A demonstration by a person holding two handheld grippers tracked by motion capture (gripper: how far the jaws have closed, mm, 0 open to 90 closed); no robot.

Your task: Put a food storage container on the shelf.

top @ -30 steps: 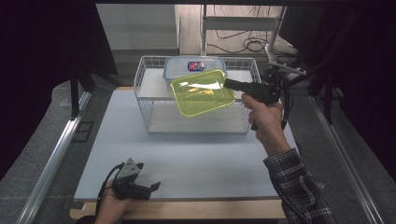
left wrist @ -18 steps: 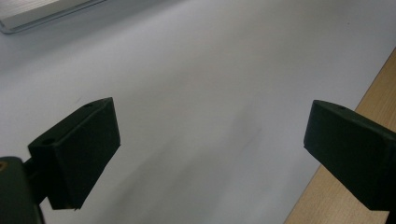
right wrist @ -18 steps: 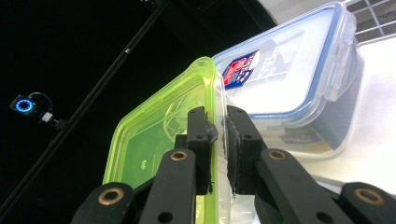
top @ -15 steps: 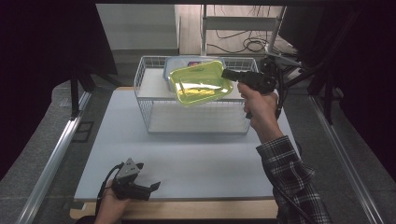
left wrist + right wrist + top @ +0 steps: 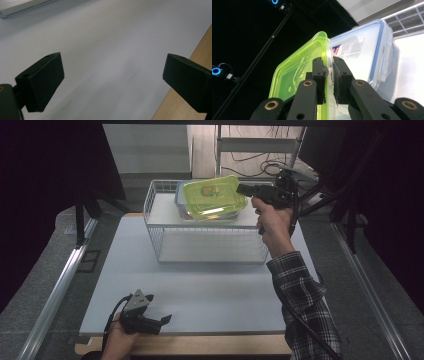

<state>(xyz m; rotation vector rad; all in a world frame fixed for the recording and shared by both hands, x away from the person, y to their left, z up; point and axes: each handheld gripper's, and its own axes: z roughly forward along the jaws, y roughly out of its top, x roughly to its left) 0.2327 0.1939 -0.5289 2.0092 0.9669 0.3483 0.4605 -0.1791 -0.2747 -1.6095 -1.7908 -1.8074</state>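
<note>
Since the earlier shots the green lid (image 5: 212, 195) has travelled from out in front of the wire basket to right over the clear container (image 5: 210, 211) at the basket's far side, and it's gone from steeply tilted to nearly flat. The right gripper (image 5: 243, 189) moved back toward the far edge with it; the left one hasn't budged.

Biggest first: the white desk (image 5: 200, 290) carries everything, with a wooden strip along its near edge. The wire basket (image 5: 155, 220) sits at the middle of the desk's far edge, taking up a good chunk of that side. Inside it, toward the far wall, is the clear container with a blue rim, and the lid is lying on top of it, pretty much covering it; can't tell if it's actually seated on the rim.

The right gripper comes in from the basket's far right corner, jaws pinched on the lid's right edge. In the right gripper view (image 5: 329, 75) the pads are squeezed onto the lid's rim (image 5: 297, 77), with the container (image 5: 362, 57) just behind it.

The left gripper (image 5: 165, 320) rests at the desk's near left corner, held in a hand. In the left gripper view (image 5: 112, 75) its jaws are spread wide over bare desk, gripping nothing.
</note>
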